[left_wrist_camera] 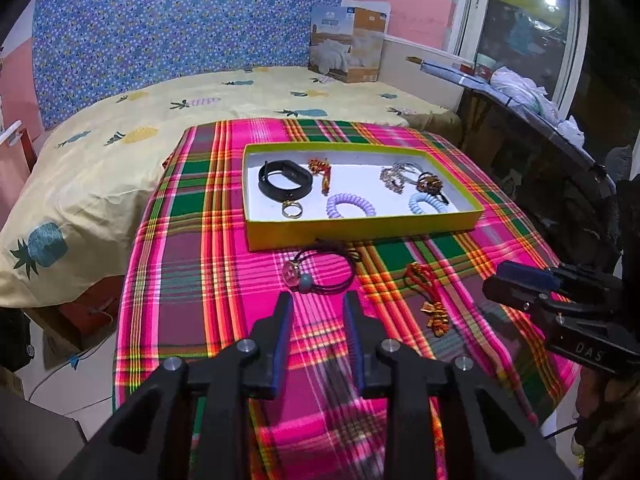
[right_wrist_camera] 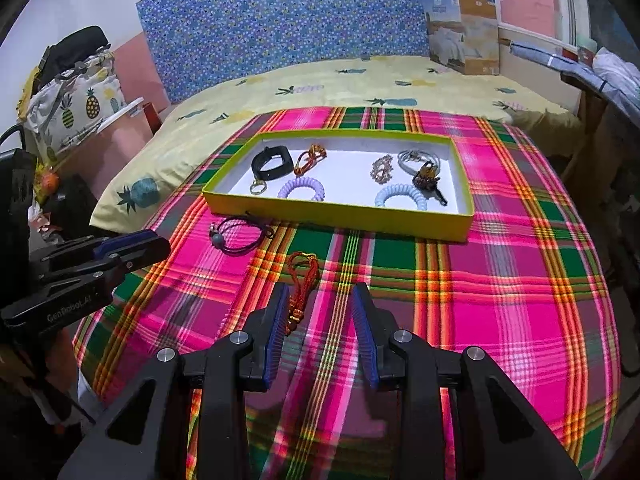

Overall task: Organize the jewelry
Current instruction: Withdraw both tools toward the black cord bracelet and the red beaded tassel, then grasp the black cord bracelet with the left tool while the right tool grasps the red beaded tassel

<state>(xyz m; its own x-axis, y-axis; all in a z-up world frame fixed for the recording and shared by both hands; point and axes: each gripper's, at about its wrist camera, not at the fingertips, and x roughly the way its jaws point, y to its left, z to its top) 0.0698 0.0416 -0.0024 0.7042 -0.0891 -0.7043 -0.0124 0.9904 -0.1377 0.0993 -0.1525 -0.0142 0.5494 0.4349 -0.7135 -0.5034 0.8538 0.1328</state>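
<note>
Yellow tray (left_wrist_camera: pixel 360 228) sits on the plaid-covered surface (right_wrist_camera: pixel 500 300), holding a black band (left_wrist_camera: pixel 284 180), two coil ties and other pieces. Outside it, near its front wall, lie a purple hair tie (left_wrist_camera: pixel 320 272) and a red cord charm (right_wrist_camera: pixel 302 284). Left gripper (left_wrist_camera: pixel 318 308) and right gripper (right_wrist_camera: pixel 320 300) are both parted and hold nothing.

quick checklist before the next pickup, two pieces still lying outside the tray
1. Left gripper open, holding nothing: ok.
2. Right gripper open, holding nothing: ok.
3. Dark hair tie with beads lies free on the plaid cloth, just ahead of the left gripper: ok.
4. Red cord charm lies loose beside the right gripper's left finger: ok.
5. Bare floor in the tray for both pieces: ok.
6. Hair tie clear of the tray's front wall: cannot tell.
</note>
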